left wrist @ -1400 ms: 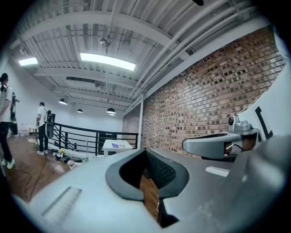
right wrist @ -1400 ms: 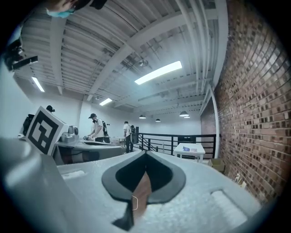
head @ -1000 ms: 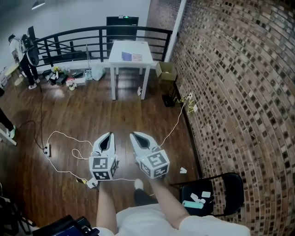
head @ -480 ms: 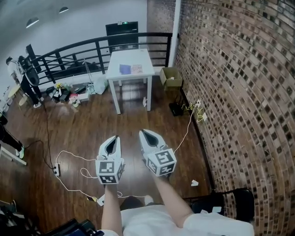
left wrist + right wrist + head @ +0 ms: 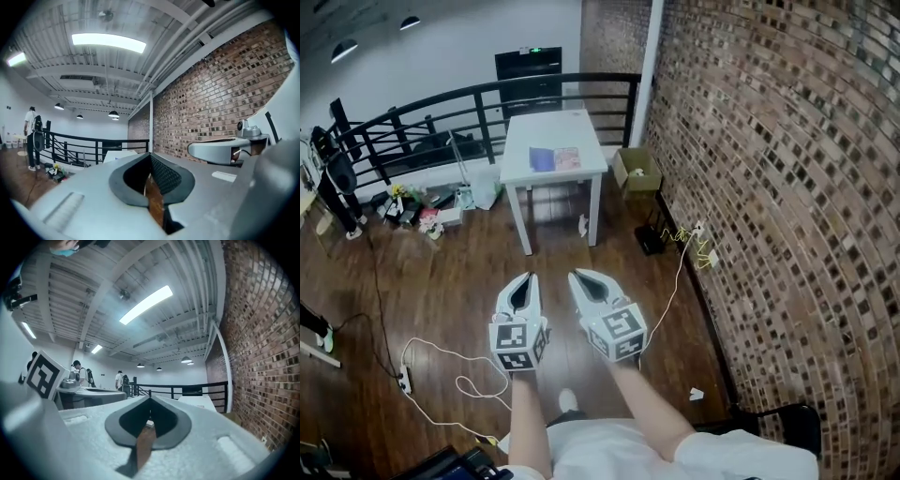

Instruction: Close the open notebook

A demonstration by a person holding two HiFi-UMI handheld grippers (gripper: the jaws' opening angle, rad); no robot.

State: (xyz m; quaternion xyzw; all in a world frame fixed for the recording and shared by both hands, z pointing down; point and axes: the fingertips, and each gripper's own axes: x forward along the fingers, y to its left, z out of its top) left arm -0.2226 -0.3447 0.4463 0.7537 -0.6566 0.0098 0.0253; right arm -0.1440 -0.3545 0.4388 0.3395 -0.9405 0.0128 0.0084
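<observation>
The open notebook (image 5: pixel 554 158), with a blue page and a pale pink page, lies flat on a white table (image 5: pixel 581 127) far ahead, by the railing. My left gripper (image 5: pixel 525 278) and right gripper (image 5: pixel 575 275) are held side by side above the wooden floor, well short of the table, both pointing level towards it. In the left gripper view the left gripper (image 5: pixel 150 154) has its jaws together with nothing between them. The right gripper (image 5: pixel 150 399) is likewise shut and empty. The table (image 5: pixel 115 154) shows small beyond the left tips.
A brick wall (image 5: pixel 769 187) runs along the right. A cardboard box (image 5: pixel 635 169) sits beside the table. A black railing (image 5: pixel 441 122) stands behind it, with clutter (image 5: pixel 422 211) at its foot. White cables (image 5: pixel 441 366) trail over the floor at left, and a person (image 5: pixel 328 178) stands far left.
I have walked forward across the floor: the table and notebook are nearer and the black chair at lower right has dropped almost out of view. Both grippers stay shut, side by side.
</observation>
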